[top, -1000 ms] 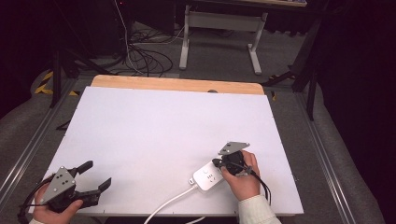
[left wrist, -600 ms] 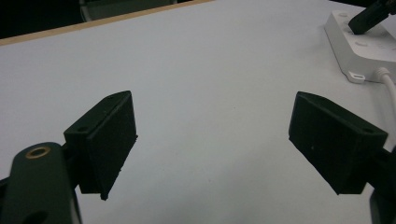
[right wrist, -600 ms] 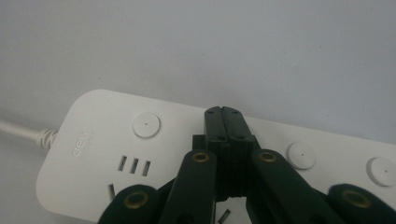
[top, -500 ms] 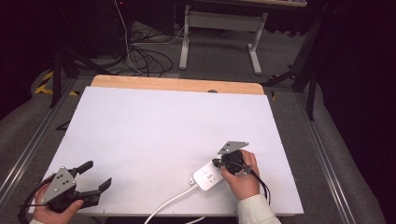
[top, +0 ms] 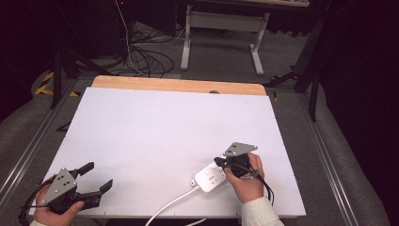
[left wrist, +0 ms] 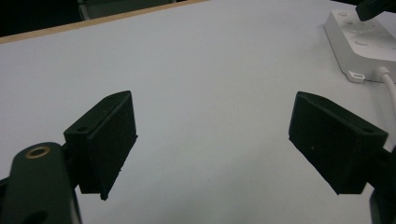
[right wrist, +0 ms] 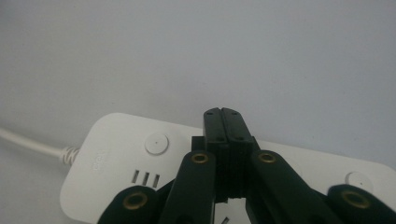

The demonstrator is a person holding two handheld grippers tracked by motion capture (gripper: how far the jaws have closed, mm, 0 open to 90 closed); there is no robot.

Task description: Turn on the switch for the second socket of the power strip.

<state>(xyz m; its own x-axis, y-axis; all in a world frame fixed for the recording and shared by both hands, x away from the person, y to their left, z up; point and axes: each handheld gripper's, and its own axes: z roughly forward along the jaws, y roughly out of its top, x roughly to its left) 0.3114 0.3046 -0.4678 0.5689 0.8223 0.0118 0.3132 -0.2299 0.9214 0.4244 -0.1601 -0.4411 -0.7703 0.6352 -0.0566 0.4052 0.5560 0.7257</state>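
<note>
A white power strip lies near the table's front edge, right of centre, with its white cord running off toward the front. My right gripper is shut, its tips over the strip's far end. In the right gripper view the closed jaws meet just above the strip, beside a round button, with nothing between them. My left gripper rests at the front left corner, wide open and holding nothing. In the left gripper view the strip shows far off at the upper right.
The white table board has a wooden strip along its far edge. Metal rails run down both sides. Behind the table are floor cables and a desk frame.
</note>
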